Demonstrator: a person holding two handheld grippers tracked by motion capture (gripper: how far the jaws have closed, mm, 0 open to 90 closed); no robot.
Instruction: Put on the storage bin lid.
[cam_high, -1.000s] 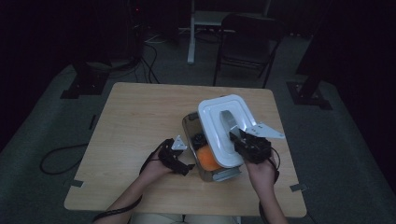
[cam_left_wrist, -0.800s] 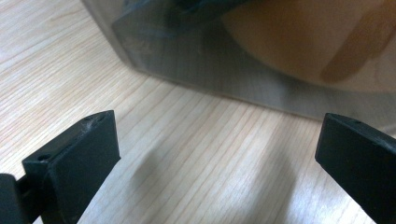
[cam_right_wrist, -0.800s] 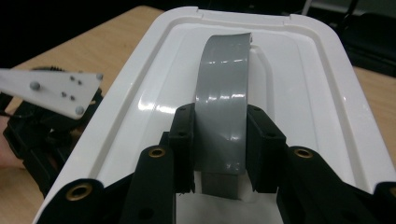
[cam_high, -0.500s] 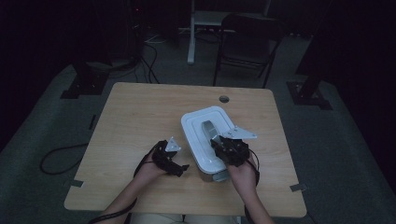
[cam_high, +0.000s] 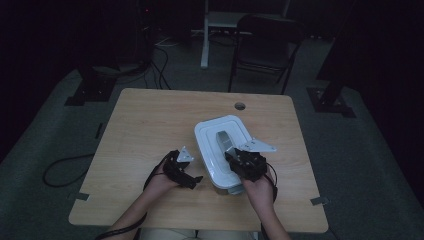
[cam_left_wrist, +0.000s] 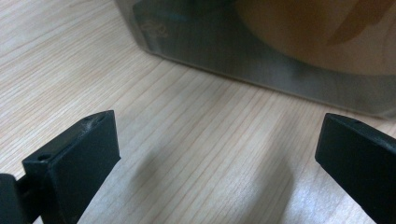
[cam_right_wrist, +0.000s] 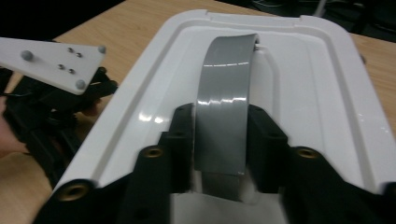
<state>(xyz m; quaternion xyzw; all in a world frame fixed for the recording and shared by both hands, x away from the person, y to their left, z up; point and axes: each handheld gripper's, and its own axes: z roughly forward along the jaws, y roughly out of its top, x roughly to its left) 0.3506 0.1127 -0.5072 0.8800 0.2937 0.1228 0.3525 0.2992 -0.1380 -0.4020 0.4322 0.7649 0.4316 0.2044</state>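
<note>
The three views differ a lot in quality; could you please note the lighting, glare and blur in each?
High view: dim, the room behind the table almost black, the white lid the brightest thing. Left gripper view: evenly lit, soft jaw shadows on the wood, the container out of focus. Right gripper view: glare streaks on the grey handle, near jaws blurred.

A fixed high camera looks forward and down over the wooden bench (cam_high: 150, 130), taking in its whole top. The left tongs' (cam_high: 192, 170) camera sits low and close to the bench (cam_left_wrist: 177, 154), facing the container wall (cam_left_wrist: 243, 56) at 12 o'clock. The right tongs' (cam_high: 235, 156) camera looks closely along the white lid (cam_right_wrist: 327, 93), shared with the high view (cam_high: 210, 140), the left tongs (cam_right_wrist: 51, 107) at 9 o'clock.
</note>
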